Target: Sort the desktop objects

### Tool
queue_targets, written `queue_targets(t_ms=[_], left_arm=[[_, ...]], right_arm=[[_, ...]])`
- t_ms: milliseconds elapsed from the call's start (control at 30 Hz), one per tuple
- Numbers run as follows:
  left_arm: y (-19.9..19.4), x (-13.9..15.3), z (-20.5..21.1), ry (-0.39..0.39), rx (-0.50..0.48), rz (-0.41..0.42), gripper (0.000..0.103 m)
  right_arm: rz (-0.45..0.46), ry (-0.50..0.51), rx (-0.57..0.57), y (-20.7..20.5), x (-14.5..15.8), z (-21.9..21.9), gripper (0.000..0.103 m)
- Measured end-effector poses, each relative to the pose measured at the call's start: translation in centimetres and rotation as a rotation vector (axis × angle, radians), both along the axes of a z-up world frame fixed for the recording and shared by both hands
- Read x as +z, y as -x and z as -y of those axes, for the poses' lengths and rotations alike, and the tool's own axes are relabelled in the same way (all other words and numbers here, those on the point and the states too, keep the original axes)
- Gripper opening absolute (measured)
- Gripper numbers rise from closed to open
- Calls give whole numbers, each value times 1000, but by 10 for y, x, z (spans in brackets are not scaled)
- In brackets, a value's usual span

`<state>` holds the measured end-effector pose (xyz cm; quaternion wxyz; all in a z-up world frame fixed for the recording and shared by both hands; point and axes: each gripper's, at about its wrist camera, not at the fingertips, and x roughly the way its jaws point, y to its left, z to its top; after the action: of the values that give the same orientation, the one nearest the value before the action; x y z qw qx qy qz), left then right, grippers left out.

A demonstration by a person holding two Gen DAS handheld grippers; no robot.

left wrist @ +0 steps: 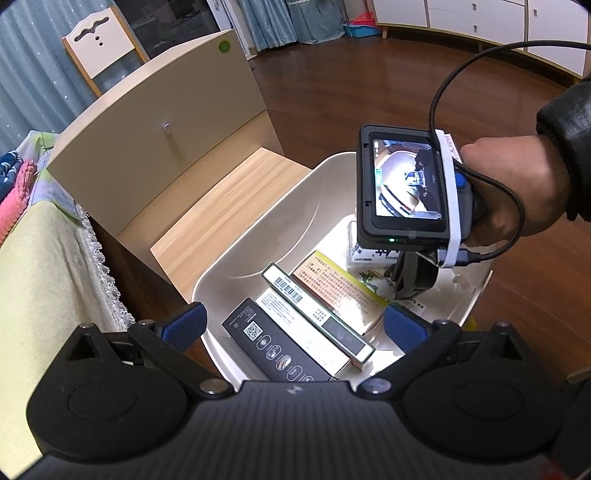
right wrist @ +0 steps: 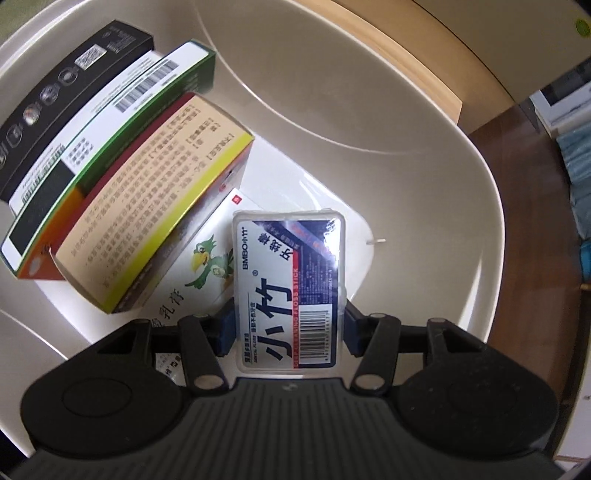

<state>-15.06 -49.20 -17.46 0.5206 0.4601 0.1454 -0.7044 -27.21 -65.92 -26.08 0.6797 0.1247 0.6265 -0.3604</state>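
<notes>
— Where the left wrist view opened up, saw dark wood floor from twelve to three o'clock, a pale cabinet with a round knob at ten o'clock, and a light wooden ledge just below it. Noted a lace-edged cloth at nine o'clock and white drawers far off at one o'clock.

— And the task's things?

— Sat in a cream tub at centre. Counted a black box, a white box with barcode and a tan box with yellow edge leaning side by side, with a parrot-printed pack lying flat under them.

— Left gripper?

— Hovered over the tub's near rim, blue pads wide apart at eight and four o'clock, nothing between them.

— Right one?

— Pointed steeply down into the tub at three o'clock of the left view, gripped by a hand in a dark sleeve, a cable looping off it. Right gripper was clamped on a dental floss case, pads pressed to both long sides near its lower end. Case hung above the tub floor, just beside the tan box at its nine o'clock.
</notes>
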Motion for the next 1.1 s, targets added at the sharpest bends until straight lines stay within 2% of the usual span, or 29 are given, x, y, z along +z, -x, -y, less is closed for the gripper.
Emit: queue_targets(t_ms=[267, 400, 667, 733, 767, 833, 1000, 1100], left_arm=[[0, -1, 1, -1, -4, 0, 103], [0, -1, 3, 1, -9, 3, 103], [3, -3, 8, 1, -47, 4, 103], [5, -5, 10, -1, -68, 9, 103], [6, -7, 11, -2, -77, 13, 103], [8, -10, 14, -2, -95, 23, 103], [12, -18, 23, 8, -152, 45, 103], [15, -25, 29, 10, -186, 58, 103]], right_arm=[[8, -48, 20, 5, 14, 13, 53], [18, -28, 44, 9, 27, 13, 64], [147, -17, 19, 28, 55, 20, 64], [175, -5, 6, 39, 56, -10, 64], [186, 3, 2, 47, 58, -11, 64], [200, 22, -10, 21, 18, -63, 64], [211, 75, 36, 15, 17, -62, 64], [226, 66, 90, 8, 19, -60, 64]])
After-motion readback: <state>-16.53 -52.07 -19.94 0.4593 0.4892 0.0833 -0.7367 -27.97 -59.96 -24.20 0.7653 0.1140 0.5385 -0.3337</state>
